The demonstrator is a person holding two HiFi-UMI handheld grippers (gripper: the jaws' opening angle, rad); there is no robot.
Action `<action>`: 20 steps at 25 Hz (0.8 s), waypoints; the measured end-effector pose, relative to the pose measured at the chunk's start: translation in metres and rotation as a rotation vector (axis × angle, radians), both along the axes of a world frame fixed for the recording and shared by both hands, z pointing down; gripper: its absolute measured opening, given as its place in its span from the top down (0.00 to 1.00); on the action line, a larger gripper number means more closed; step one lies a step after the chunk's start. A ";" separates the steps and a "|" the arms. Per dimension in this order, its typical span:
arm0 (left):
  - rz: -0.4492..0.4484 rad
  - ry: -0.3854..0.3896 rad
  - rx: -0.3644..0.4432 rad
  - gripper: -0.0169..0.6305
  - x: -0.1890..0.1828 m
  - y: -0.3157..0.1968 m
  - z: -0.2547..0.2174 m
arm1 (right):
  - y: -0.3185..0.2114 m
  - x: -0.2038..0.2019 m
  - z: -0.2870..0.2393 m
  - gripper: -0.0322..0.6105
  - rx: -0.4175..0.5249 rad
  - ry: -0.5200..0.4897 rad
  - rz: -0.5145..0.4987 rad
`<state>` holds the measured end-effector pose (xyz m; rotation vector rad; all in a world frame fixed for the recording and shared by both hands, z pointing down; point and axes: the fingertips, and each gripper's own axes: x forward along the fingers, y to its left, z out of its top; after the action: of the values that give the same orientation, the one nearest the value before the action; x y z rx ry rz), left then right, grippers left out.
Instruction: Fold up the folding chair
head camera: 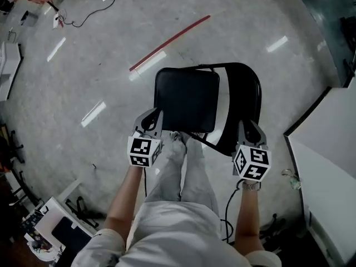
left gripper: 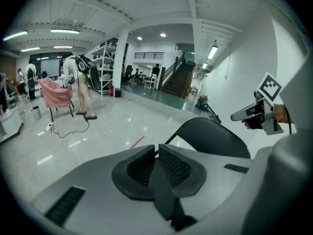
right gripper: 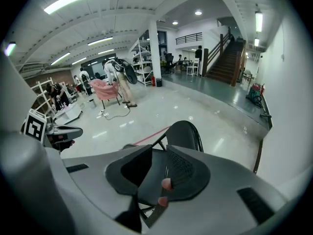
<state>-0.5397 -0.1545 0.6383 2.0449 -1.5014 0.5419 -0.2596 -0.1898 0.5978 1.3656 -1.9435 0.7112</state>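
The chair [head camera: 222,102] stands open on the floor [head camera: 100,65] just ahead of the person's feet [head camera: 178,139], with its seat [head camera: 186,99] toward the left gripper [head camera: 151,117] and its backrest [head camera: 245,93] toward the right gripper [head camera: 250,129]. The left gripper's jaws are pressed together and empty at the seat's near corner, and the right's are a crack apart on nothing beside the backrest's near edge. I'd have the right widen and clamp the backrest frame firmly while the left nudges the seat's front edge up, slowly so the chair doesn't skid or tip.
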 end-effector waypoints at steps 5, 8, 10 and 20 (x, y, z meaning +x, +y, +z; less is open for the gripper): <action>0.008 0.030 -0.076 0.95 0.000 -0.006 0.048 | -0.001 0.030 0.029 0.71 -0.004 0.114 0.041; 0.023 -0.016 -0.160 0.88 0.002 -0.003 0.086 | -0.001 0.052 0.048 0.65 -0.034 0.152 0.058; 0.039 -0.026 -0.207 0.83 0.005 0.000 0.112 | -0.005 0.067 0.066 0.62 -0.069 0.155 0.079; -0.003 0.070 -0.411 0.59 -0.015 0.021 0.230 | -0.010 0.083 0.134 0.58 -0.266 0.053 0.103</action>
<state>-0.5548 -0.1331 0.8684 1.7239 -1.2324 0.7053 -0.1765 -0.1997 0.7314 1.3118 -1.6783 0.9364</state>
